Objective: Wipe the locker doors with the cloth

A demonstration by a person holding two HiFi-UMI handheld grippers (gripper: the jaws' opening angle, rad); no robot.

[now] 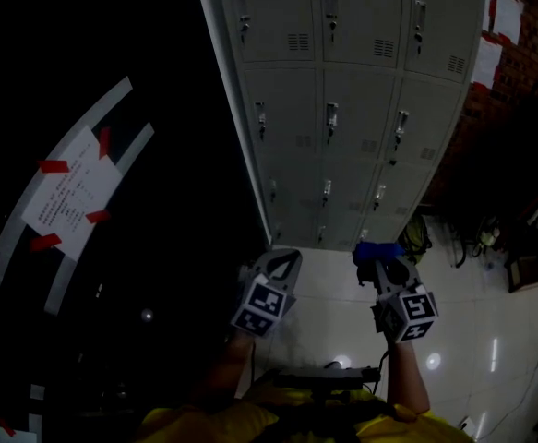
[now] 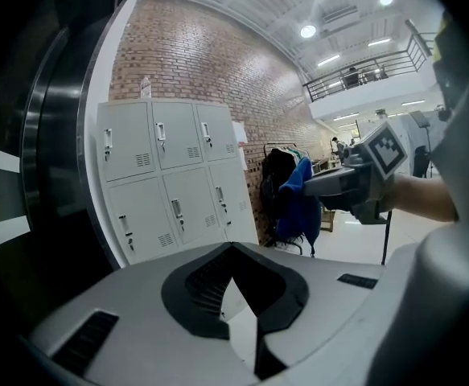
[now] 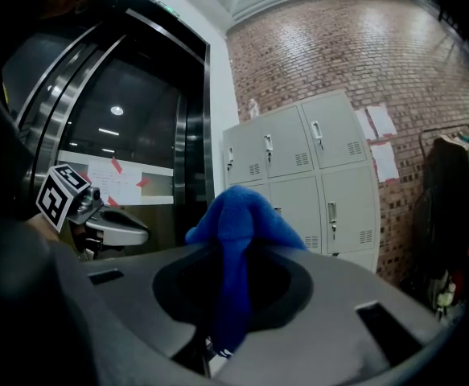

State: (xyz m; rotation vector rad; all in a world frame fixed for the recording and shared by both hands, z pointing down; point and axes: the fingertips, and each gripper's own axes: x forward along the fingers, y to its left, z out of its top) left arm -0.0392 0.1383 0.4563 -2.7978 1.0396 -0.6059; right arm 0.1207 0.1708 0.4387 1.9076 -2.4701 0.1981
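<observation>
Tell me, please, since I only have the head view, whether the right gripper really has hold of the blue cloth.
Observer: Yes. The right gripper view shows the right gripper with its jaws shut on the blue cloth, which bunches above them.
Operator: Is the left gripper carrying anything?
Observer: No. In its own view the left gripper has its jaws together with nothing between them.
Operator: What stands beside the lockers?
Observer: A rack of dark clothes stands against the brick wall, just right of the lockers in the right gripper view.
</observation>
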